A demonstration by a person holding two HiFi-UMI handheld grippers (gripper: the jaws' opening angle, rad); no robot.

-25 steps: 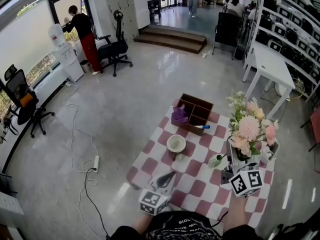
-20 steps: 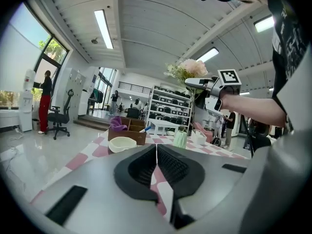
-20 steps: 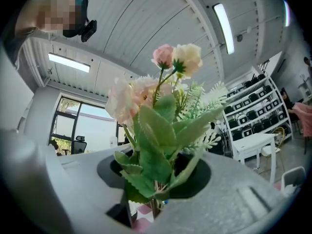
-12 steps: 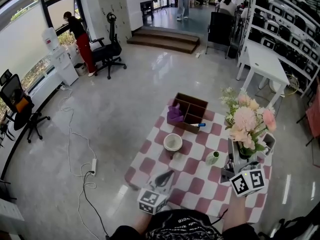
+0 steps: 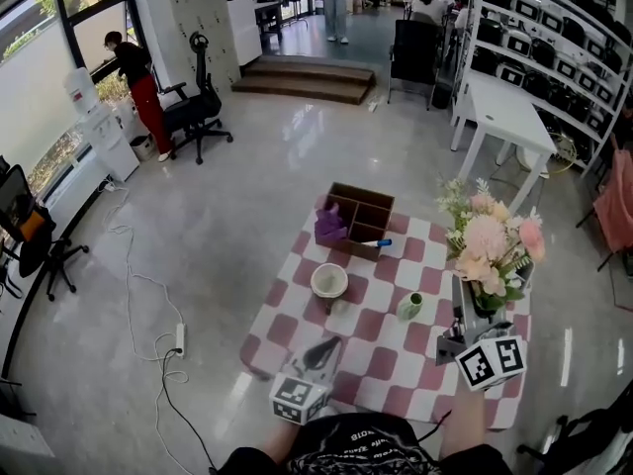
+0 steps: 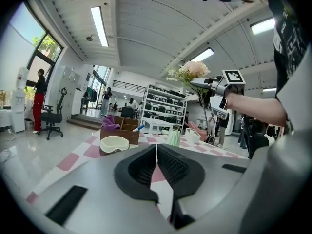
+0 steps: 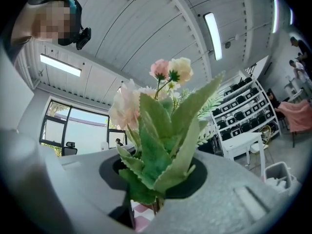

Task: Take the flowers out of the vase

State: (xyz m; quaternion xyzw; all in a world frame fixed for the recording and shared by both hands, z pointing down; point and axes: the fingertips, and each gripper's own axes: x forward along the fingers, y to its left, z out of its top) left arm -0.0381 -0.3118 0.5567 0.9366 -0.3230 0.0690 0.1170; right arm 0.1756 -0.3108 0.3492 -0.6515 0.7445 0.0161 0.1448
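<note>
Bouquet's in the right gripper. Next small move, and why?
Probably carry the pink-and-cream flower bouquet sideways and lay it on the red-and-white checked cloth: the right gripper, jaws just closed further on it, holds it clear of the pale green vase.

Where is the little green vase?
Head view, right of centre on the checked cloth: the green vase stands between the white bowl and the flowers.

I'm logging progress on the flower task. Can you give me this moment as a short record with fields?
flowers: held up, out of the green vase
right gripper: shut on the flowers' stems; jaws have just been closing
left gripper: shut, empty
green vase: upright on the checkered cloth
also on cloth: cream bowl, wooden box
</note>
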